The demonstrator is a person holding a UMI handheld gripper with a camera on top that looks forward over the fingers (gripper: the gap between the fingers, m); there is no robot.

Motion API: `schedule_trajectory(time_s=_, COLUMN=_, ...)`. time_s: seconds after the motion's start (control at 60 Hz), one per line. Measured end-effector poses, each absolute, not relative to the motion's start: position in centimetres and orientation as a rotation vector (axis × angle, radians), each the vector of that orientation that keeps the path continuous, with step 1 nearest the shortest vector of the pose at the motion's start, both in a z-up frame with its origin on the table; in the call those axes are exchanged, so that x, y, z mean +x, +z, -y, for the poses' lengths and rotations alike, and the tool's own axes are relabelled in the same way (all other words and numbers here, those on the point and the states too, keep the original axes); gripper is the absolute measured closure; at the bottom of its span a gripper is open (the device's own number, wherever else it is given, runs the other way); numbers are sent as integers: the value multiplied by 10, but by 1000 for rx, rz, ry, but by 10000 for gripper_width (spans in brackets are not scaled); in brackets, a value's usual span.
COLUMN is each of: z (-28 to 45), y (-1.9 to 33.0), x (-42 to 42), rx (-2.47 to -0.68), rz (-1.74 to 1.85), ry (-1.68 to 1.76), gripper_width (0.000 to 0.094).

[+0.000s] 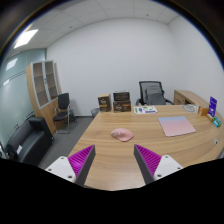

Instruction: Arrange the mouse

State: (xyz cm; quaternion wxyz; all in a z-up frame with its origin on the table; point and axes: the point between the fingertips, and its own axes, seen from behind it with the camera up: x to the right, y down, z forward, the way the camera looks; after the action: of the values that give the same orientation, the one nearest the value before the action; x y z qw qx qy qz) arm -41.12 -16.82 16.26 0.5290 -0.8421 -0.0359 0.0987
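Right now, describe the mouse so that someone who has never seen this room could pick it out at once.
Start at the big wooden table that fills the middle of the office. The mouse lies near the table's centre, beyond the open claw and left of the flat pink mouse pad. It is the only small rounded pink lump there, alone on bare wood.

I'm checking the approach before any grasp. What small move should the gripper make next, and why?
Probably ease the gripper forward and down toward the pink mouse. Its fingers stand open with nothing between them, and the mouse lies beyond them on the wooden table, apart from the pink mouse pad further off, so it is not yet within the fingers' reach.
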Motion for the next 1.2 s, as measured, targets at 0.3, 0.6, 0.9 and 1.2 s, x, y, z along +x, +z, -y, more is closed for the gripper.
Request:
schedule_trajectory(time_s=0.3, z=130, y=147, x=-409, rx=-2013, rz=52, ry=139, gripper_width=108)
schedule_trajectory(time_s=0.6, z=27, y=102, x=-413, rx=-2018, rz=170, ry=64, gripper_width=109)
schedule_trajectory(time_s=0.9, z=-69, y=32, x=-411, rx=-2099, rz=275, ry=91, gripper_width=109)
schedule_trajectory(time_s=1.2, z=-145, y=14, x=-395, rx=-2109, rz=236, ry=145, gripper_width=108)
